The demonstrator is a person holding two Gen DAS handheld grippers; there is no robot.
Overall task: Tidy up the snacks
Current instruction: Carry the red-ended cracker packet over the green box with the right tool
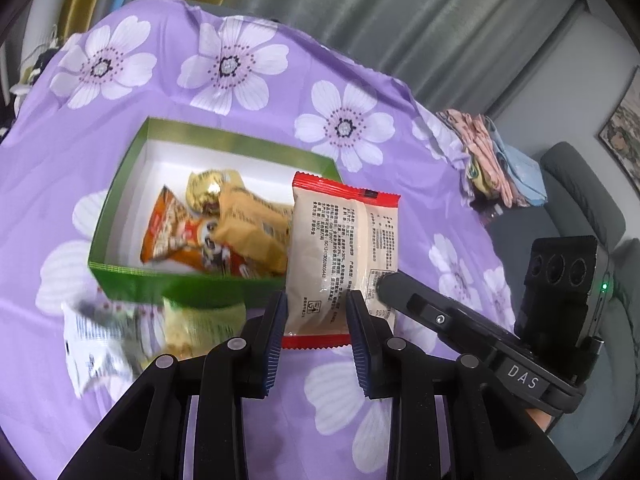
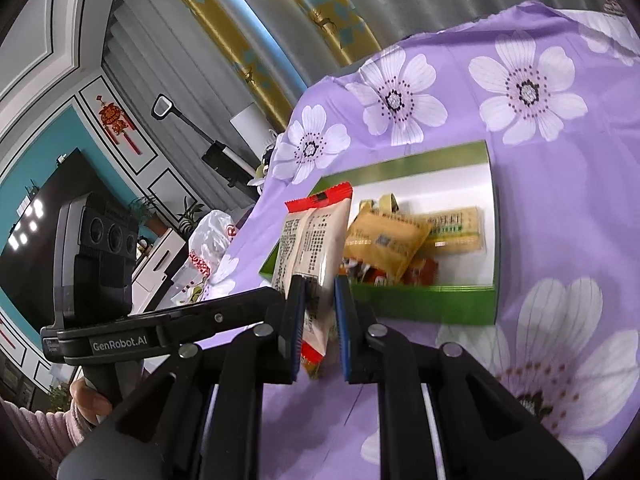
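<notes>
The left gripper (image 1: 316, 336) pinches the lower end of a beige, red-edged snack packet (image 1: 340, 248) between its blue pads, lifted above the purple flowered cloth (image 1: 200, 128). The right gripper (image 2: 318, 328) clamps the same packet edge-on. Just beyond sits the green box (image 1: 132, 280) holding other snacks.

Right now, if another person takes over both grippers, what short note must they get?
Left gripper: shut on the beige packet with red ends.
Right gripper: shut on the same packet, at its edge.
The packet hangs in the air, just in front of the green box.
Done: several snacks lie in the box, among them an orange packet.
Left: put this packet in; two packets wait on the purple cloth.
</notes>
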